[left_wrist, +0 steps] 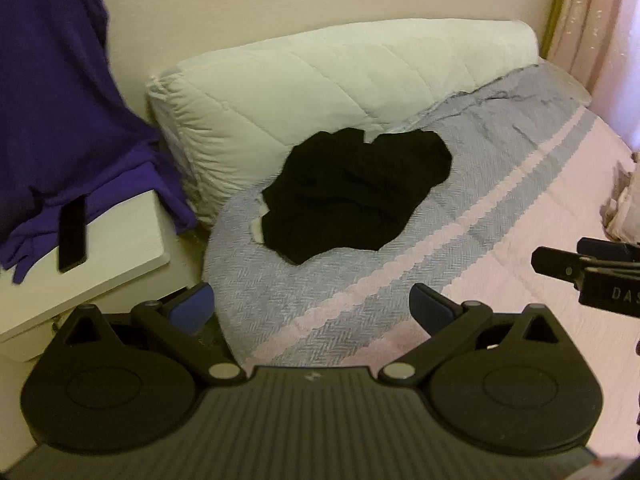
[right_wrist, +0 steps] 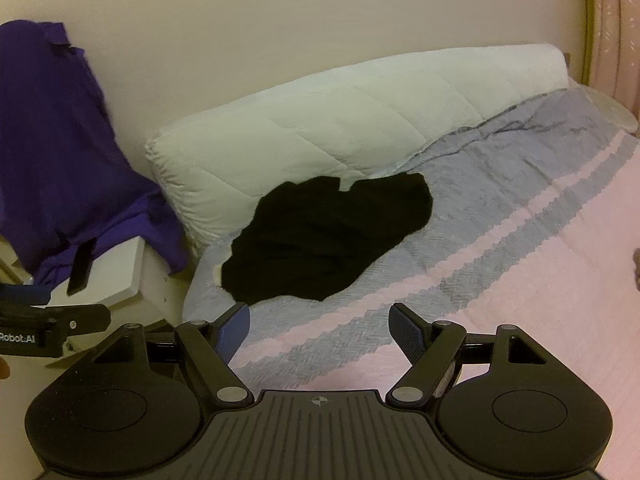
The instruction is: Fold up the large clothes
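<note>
A crumpled garment (left_wrist: 356, 192) lies on the bed cover (left_wrist: 500, 184), just before a pillow (left_wrist: 328, 80) against the wall. Left of the bed, cloth (left_wrist: 52, 100) drapes over a nightstand (left_wrist: 116, 248).

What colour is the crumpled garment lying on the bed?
Black; the garment shows best in the left wrist view.

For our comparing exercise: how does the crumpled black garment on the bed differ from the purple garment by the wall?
The crumpled black garment lies bunched on the grey-and-pink bedspread; the purple garment hangs upright, its hem draped over the white bedside table. The black one appears smaller than the purple one. Both are unfolded, and neither is held.
</note>
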Motion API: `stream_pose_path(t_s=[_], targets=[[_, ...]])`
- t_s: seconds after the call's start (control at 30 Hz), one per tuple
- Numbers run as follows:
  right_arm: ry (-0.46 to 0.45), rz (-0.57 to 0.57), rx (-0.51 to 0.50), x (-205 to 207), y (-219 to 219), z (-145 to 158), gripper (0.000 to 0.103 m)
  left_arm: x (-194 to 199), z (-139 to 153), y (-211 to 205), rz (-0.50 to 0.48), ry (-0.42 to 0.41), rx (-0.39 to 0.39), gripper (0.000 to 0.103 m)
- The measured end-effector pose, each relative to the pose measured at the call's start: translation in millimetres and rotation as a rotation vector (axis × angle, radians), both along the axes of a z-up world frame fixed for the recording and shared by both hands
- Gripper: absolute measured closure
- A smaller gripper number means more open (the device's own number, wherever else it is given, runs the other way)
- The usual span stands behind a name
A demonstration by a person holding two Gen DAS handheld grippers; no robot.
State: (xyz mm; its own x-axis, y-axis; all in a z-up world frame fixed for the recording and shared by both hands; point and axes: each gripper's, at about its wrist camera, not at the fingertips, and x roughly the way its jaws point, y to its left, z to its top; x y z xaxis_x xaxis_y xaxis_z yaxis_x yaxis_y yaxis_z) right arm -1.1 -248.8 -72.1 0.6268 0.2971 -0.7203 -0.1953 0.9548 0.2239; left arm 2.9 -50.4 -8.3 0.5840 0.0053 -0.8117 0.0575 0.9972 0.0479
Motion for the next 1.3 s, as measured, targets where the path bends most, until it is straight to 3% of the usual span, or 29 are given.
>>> stream_pose_path(t_s=[0.2,0.37,0.6,0.77,1.0,1.07,1.1,1.13,1.17,1.2,1.23,1.3], targets=[[-0.014,0.033,-0.061,30,12,-21,0.029,43,-34,16,-0.083,-0.003,0.057,0.001],[0.0,0.073,-0.134,79,32,-57,0.029,111,-83,39,-0.17,0.038,0.046,0.001],[-0.01,0.191,-0.279,175,63,-141,0.029,215,-169,61,-0.286,0.09,-0.003,0.001],[-0.038,0.33,-0.404,246,87,-206,0.029,270,-231,69,-0.349,0.091,0.014,0.012],[-0.014,0.466,-0.52,319,105,-277,0.029,317,-278,61,-0.428,0.098,0.039,0.017],[0.012,0.465,-0.497,330,102,-282,0.03,322,-289,59,-0.46,0.124,0.038,0.032],[0.022,0.463,-0.475,332,99,-282,0.044,322,-292,58,-0.469,0.135,0.046,0.035],[0.033,0.466,-0.452,332,96,-281,0.064,320,-294,56,-0.479,0.137,0.063,0.04],[0.029,0.449,-0.461,330,94,-278,0.074,317,-294,54,-0.499,0.133,0.073,0.055],[0.03,0.439,-0.46,330,92,-275,0.088,314,-293,53,-0.519,0.134,0.08,0.064],[0.035,0.42,-0.444,328,87,-269,0.095,309,-290,50,-0.533,0.132,0.095,0.075],[0.025,0.359,-0.394,320,71,-249,0.097,298,-278,46,-0.567,0.112,0.114,0.095]])
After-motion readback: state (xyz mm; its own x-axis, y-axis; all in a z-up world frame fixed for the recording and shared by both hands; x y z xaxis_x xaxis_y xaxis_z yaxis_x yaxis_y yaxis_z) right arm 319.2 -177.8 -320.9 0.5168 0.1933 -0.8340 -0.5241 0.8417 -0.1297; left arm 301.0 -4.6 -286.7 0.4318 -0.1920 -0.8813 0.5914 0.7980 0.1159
